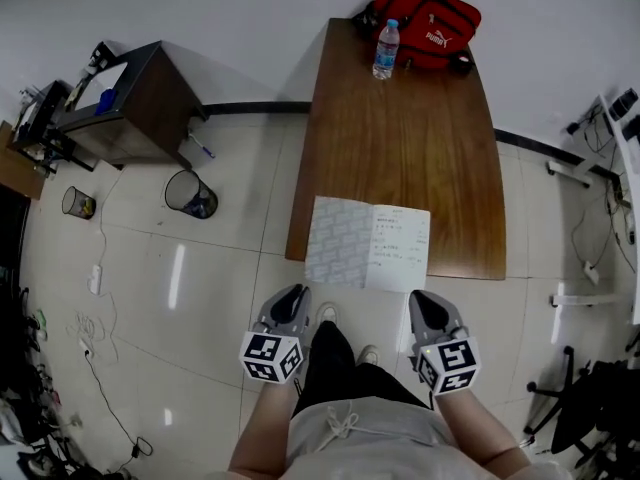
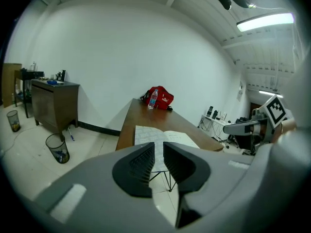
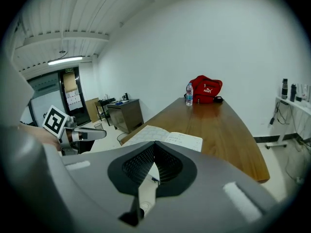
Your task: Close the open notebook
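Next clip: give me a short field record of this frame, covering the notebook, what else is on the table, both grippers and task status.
notebook: open, pages up, at the near edge of the table, overhanging it a little
far end of table: bottle upright, red bag behind it
left gripper: fingers slightly apart, nothing between them, short of the notebook
right gripper: fingers together, empty, short of the notebook
task status: not begun; notebook untouched
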A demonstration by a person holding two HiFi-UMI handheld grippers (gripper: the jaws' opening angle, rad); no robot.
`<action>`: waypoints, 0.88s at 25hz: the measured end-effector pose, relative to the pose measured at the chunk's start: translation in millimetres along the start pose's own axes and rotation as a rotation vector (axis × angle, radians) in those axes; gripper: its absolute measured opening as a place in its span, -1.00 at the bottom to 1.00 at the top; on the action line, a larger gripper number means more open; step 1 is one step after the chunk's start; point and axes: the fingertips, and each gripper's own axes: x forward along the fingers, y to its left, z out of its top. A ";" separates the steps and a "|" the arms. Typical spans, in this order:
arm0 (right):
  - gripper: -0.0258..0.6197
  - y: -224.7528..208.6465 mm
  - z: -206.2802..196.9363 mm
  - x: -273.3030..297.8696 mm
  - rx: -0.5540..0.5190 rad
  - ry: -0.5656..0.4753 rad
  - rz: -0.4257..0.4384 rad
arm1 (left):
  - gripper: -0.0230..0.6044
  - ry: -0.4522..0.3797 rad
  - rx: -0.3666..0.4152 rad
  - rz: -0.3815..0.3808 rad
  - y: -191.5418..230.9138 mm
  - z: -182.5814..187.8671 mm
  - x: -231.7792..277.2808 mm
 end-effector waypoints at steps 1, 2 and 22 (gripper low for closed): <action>-0.90 2.3 -2.0 8.7 0.000 0.014 0.005 | -0.74 0.021 -0.010 0.004 6.9 -6.5 6.8; -0.90 4.9 -4.0 16.9 0.000 0.027 0.012 | -0.68 0.042 -0.021 0.008 12.9 -13.6 12.8; -0.90 41.8 -47.2 103.8 -0.003 0.205 0.077 | -0.49 0.272 -0.205 -0.148 58.9 -78.6 77.9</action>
